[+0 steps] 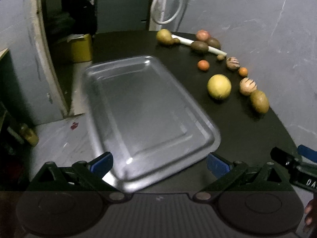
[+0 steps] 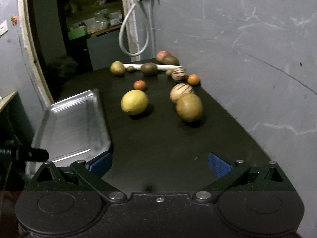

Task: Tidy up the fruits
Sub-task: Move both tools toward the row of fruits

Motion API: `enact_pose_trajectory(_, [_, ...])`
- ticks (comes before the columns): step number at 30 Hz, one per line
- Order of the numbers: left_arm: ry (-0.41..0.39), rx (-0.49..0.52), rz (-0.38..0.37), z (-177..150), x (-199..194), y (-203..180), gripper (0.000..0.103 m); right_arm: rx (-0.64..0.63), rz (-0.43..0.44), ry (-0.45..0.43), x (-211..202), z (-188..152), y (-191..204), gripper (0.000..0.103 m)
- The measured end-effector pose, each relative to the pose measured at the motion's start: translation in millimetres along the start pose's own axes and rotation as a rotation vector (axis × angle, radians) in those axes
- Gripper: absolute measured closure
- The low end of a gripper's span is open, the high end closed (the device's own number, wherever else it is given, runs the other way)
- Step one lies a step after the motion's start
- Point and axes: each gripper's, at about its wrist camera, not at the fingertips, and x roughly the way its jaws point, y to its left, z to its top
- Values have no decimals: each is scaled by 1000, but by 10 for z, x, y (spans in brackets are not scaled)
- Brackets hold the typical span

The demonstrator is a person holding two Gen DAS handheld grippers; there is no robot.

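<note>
The metal tray (image 1: 138,107) lies bare on the worktop (image 2: 168,138); the fruits, like the yellow fruit (image 2: 134,102), rest beside it. Both left tongs (image 1: 159,163) and right tongs (image 2: 159,163) stand wide, holding nothing. The first pick seems not yet begun; next, the right tongs should probably reach the yellow fruit.

A metal tray (image 1: 138,107) lies on a dark tabletop (image 1: 247,130), hanging over its left edge. Fruits line the right edge, a yellow lemon (image 1: 219,86) nearest the tray. The left gripper (image 1: 159,163) spreads wide over the tray's near corner.
</note>
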Motion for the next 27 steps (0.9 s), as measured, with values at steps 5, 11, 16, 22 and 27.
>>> enact_pose_trajectory(5, [-13,29,-30,392,302,-273,1,-22,-19,-1,281,234,-199,0])
enact_pose_trajectory(11, [-23,55,-45,780,704,-578,1,-115,-18,9,694,509,-331,0])
enact_pose_trajectory(16, [-6,94,-38,987,1067,-804,1,-198,6,44,1024,622,-402,1])
enact_pose_trajectory(22, [21,125,-28,1079,1389,-994,1,-211,32,100,1326,674,-482,5])
enact_pose_trajectory(27, [27,157,-24,1105,1520,-1103,3,-209,56,114,1448,703,-545,14])
